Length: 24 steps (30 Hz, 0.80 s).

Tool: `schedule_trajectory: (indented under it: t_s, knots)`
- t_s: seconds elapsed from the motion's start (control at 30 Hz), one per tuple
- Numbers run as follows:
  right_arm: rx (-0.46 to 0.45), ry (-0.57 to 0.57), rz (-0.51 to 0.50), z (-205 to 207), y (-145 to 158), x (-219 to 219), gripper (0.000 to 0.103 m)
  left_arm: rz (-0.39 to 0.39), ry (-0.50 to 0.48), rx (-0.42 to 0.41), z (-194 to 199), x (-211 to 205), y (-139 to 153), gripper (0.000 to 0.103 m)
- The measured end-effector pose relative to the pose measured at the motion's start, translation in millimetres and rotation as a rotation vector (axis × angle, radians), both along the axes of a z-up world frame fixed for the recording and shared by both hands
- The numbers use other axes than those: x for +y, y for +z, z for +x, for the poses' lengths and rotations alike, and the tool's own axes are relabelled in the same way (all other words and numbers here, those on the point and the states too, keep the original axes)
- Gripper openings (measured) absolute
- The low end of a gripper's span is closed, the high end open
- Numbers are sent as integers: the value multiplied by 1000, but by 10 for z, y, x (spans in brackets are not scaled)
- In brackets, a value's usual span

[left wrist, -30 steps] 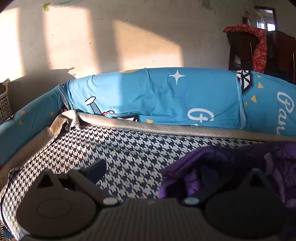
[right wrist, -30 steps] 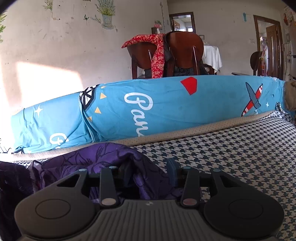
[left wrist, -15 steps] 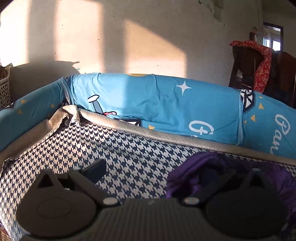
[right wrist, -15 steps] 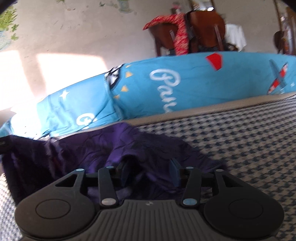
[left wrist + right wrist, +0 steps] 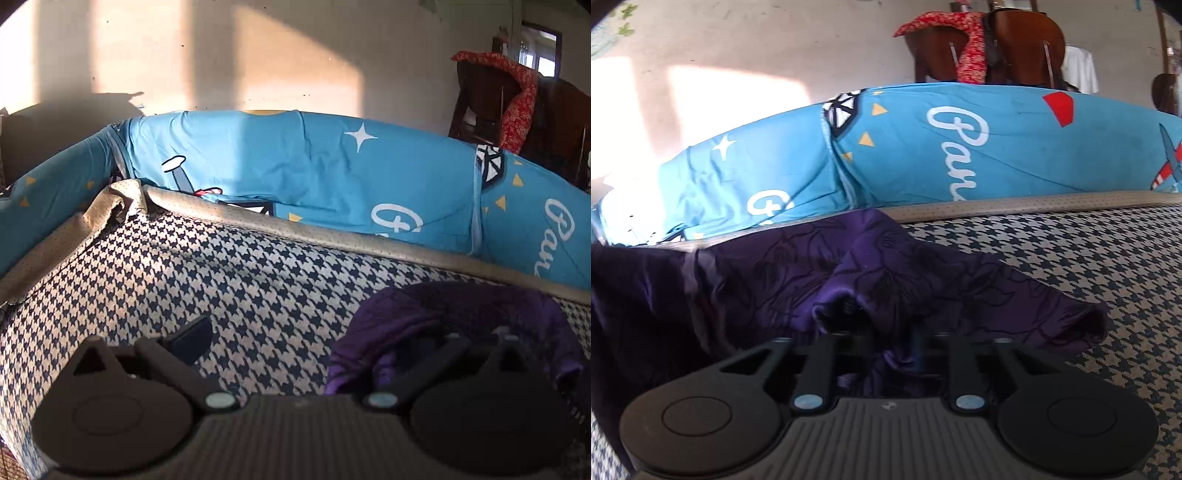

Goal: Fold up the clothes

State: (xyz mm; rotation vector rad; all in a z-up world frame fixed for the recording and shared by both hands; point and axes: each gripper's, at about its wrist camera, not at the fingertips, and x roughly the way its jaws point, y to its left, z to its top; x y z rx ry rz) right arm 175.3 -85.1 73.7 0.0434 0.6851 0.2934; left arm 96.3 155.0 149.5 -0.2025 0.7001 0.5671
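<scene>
Purple garment (image 5: 923,280): bunched on houndstooth bed (image 5: 229,273), near blue bolster (image 5: 314,177).
Right tongs (image 5: 882,343): I have them clamped on garment folds.
Left tongs (image 5: 317,339): apart, one finger under cloth.
Advice: I'd lift evenly, spread flat.

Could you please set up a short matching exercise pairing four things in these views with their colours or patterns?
Things:
1. garment
2. bumper
3. mattress cover
4. cloth on the chair

Descriptions:
A. red, with a light print
B. houndstooth check, dark on light
C. purple, with dark outlined flowers
D. blue, with white stars and script

Pairs: 1-C, 2-D, 3-B, 4-A
</scene>
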Motion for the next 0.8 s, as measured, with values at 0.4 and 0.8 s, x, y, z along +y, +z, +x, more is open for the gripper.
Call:
schedule_trajectory:
  t_s: [0.4,0.8]
  knots:
    - [-50,-8,299,92,225,-64,14,-58,-38,-7,37,63,-10,103]
    - [-101,33,194,-44,363,-65,29,-30,18,-62,-105,94,69,103]
